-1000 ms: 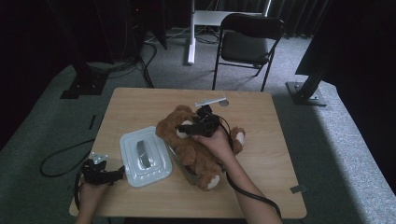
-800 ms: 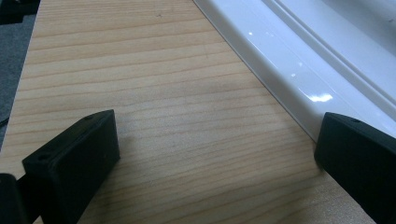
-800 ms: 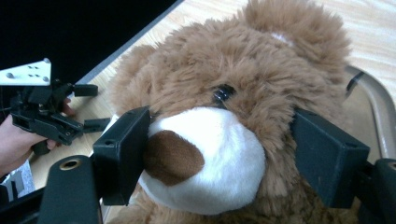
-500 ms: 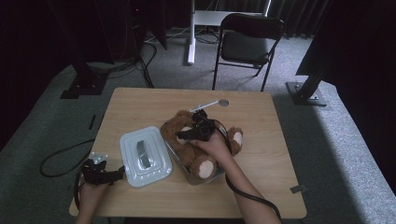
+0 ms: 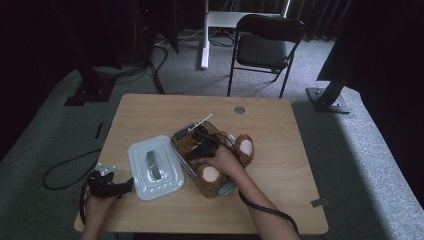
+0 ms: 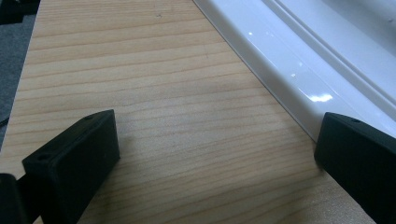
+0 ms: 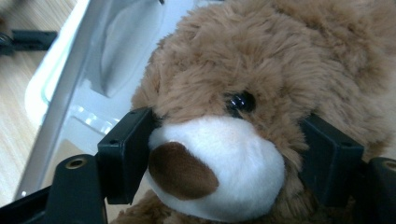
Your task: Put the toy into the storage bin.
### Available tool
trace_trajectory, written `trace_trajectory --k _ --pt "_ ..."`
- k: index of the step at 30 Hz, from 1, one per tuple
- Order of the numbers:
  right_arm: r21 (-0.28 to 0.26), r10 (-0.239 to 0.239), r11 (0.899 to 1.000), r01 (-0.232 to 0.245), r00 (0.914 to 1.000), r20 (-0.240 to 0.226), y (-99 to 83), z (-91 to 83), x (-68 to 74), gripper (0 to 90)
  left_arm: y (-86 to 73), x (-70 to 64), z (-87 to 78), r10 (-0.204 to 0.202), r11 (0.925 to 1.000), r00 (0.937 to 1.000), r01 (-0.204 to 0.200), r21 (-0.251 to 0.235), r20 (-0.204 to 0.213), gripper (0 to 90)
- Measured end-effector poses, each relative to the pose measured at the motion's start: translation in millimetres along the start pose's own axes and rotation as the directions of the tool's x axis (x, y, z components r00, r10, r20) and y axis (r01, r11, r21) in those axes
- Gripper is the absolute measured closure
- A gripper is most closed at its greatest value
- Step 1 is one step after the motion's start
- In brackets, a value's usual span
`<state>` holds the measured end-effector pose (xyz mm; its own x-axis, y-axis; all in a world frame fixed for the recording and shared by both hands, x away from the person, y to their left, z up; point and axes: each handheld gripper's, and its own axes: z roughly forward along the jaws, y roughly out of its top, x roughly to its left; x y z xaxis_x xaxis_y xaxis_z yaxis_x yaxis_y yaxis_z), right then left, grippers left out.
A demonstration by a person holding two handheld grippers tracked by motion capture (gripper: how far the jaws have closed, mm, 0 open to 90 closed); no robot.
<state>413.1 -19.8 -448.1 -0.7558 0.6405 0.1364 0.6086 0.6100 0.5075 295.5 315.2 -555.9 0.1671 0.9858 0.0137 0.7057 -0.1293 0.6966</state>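
Overhead, a wooden table (image 5: 280,150) holds a clear plastic container (image 5: 226,187) near its middle, with a white lid (image 5: 156,167) lying flat just to its left. A brown teddy bear (image 5: 235,150) sits partly inside the container, its pale-soled feet poking out. The right gripper (image 5: 202,148) presses into the bear; its own view adds what the overhead hides, black jaws clamped on both sides of the bear's head (image 7: 233,140), beside the white muzzle. The left gripper (image 5: 107,185) rests at the table's near-left edge; its view shows jaws spread wide over bare wood, empty, the lid's rim (image 6: 299,70) just beside one jaw.
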Motion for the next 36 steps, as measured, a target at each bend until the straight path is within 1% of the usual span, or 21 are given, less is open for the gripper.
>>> trace_trajectory --k 2,3,5,8,10,13,16,17,19,21,22,24,26,29,31,32,34,36 --pt "-0.003 -0.008 1.0 0.008 0.9999 0.014 0.4 -0.6 1.3 24.5 0.0 0.1 -0.1 0.001 1.0 1.0 -0.001 0.001 0.0 0.6" --pt "-0.015 -0.006 1.0 0.006 0.9998 0.019 0.2 -2.0 1.3 24.1 0.0 0.0 0.0 0.0 1.0 1.0 0.0 0.0 0.0 0.6" --pt "-0.04 0.015 0.999 -0.014 0.9997 0.021 -0.3 -5.7 0.5 24.2 -0.1 0.0 0.0 0.0 1.0 1.0 0.0 0.0 0.0 0.6" --pt "-0.067 0.026 0.998 -0.024 0.9992 0.031 0.0 -14.9 0.7 26.3 -0.1 0.0 -0.1 0.0 1.0 1.0 0.0 0.0 0.0 0.6" --pt "-0.096 0.031 0.995 -0.029 0.9993 0.02 -0.5 -22.7 0.6 27.1 -0.1 0.0 -0.1 0.0 1.0 1.0 0.0 0.0 0.0 0.6" --pt "-0.143 0.041 0.989 -0.042 0.9991 -0.012 -1.3 -37.1 0.4 27.1 0.0 0.0 0.0 0.0 1.0 1.0 0.0 -0.001 0.0 0.6" --pt "-0.195 0.045 0.979 -0.052 0.9983 -0.035 -3.5 -53.7 0.7 27.1 -0.1 0.0 0.0 0.0 1.0 1.0 0.0 -0.001 0.0 0.6" --pt "-0.213 0.038 0.976 -0.046 0.9984 -0.041 -4.8 -60.2 1.8 27.1 -0.1 0.0 0.0 0.0 1.0 1.0 0.0 -0.001 0.0 0.6" --pt "-0.252 0.025 0.967 -0.037 0.9983 -0.053 -7.9 -73.6 5.2 27.1 0.0 0.1 -0.1 0.001 1.0 1.0 -0.001 0.0 0.0 0.6" --pt "-0.286 0.02 0.957 -0.042 0.9967 -0.078 -11.5 -87.7 6.4 27.1 -0.1 0.0 0.0 0.0 1.0 1.0 0.0 -0.001 0.0 0.6" --pt "-0.305 0.017 0.951 -0.042 0.9963 -0.084 -13.3 -94.5 6.3 27.1 0.0 0.0 0.0 0.0 1.0 1.0 0.0 0.0 0.0 0.6" --pt "-0.333 0.013 0.942 -0.039 0.9968 -0.079 -17.2 -107.3 5.1 27.1 0.0 0.0 0.0 0.0 1.0 1.0 0.0 0.0 0.0 0.6" --pt "-0.358 0.02 0.933 -0.045 0.9971 -0.074 -22.2 -118.9 2.0 27.1 0.0 0.0 0.0 0.0 1.0 1.0 0.0 0.0 0.0 0.6" --pt "-0.383 0.026 0.923 -0.047 0.9979 -0.059 -31.8 -133.3 -4.8 27.2 0.0 0.0 0.0 0.0 1.0 1.0 0.0 0.0 0.0 0.6" --pt "-0.392 0.039 0.918 -0.057 0.9978 -0.053 -39.4 -140.9 -10.6 27.2 0.0 0.1 -0.1 0.001 1.0 1.0 -0.001 0.001 0.0 0.6" --pt "-0.399 0.049 0.915 -0.064 0.9976 -0.049 -43.6 -144.1 -13.7 29.5 0.0 0.0 0.0 0.0 1.0 1.0 0.0 0.0 0.0 0.6" --pt "-0.401 0.059 0.913 -0.073 0.9972 -0.046 -52.0 -149.2 -19.7 30.8 0.0 0.0 0.0 0.0 1.0 1.0 0.0 0.0 0.0 0.6" --pt "-0.41 0.074 0.909 -0.08 0.9968 -0.032 -60.9 -153.2 -23.9 30.8 0.0 0.0 0.0 0.0 1.0 1.0 0.0 0.0 0.0 0.6"
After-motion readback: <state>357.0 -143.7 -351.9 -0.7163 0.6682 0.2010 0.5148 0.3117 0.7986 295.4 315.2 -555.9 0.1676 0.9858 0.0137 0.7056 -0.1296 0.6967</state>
